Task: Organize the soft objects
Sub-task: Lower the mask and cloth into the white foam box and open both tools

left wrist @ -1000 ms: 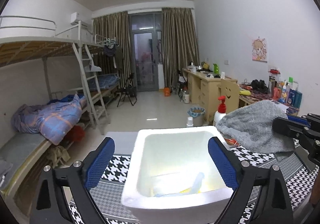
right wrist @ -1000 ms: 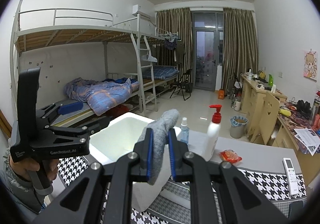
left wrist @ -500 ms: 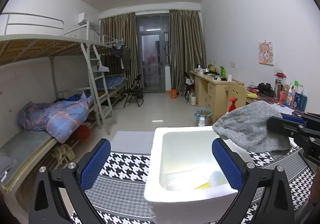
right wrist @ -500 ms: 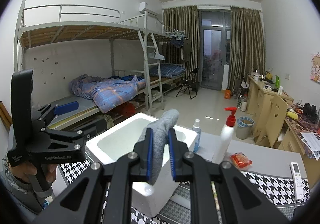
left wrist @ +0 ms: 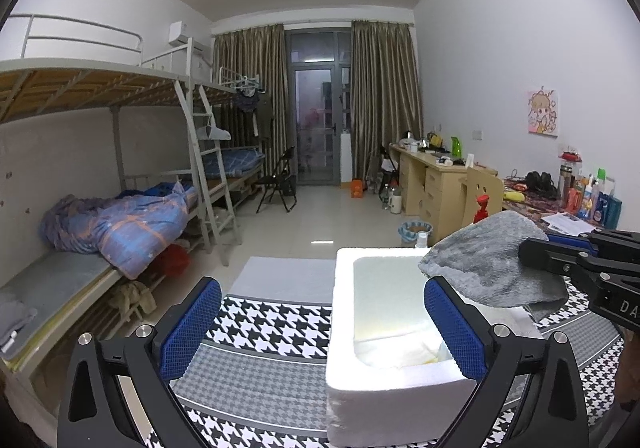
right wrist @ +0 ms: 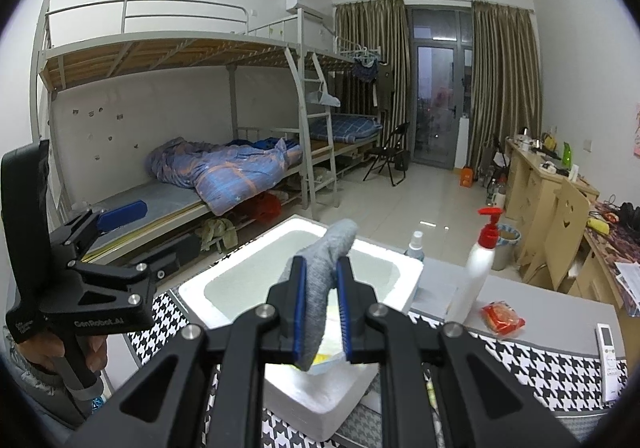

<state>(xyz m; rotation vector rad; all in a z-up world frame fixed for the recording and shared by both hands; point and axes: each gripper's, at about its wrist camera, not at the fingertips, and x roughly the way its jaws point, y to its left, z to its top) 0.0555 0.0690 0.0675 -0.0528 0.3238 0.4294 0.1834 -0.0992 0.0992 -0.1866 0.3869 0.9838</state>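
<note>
While the left hand-held gripper gapes empty, the right hand-held gripper pinches the grey cloth.

"GenRobot.AI" stands printed on the left hand-held gripper.

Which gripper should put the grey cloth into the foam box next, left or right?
Right. The right gripper is already shut on the grey cloth and holds it above the white foam box. The left gripper is open and empty, beside the box.
</note>
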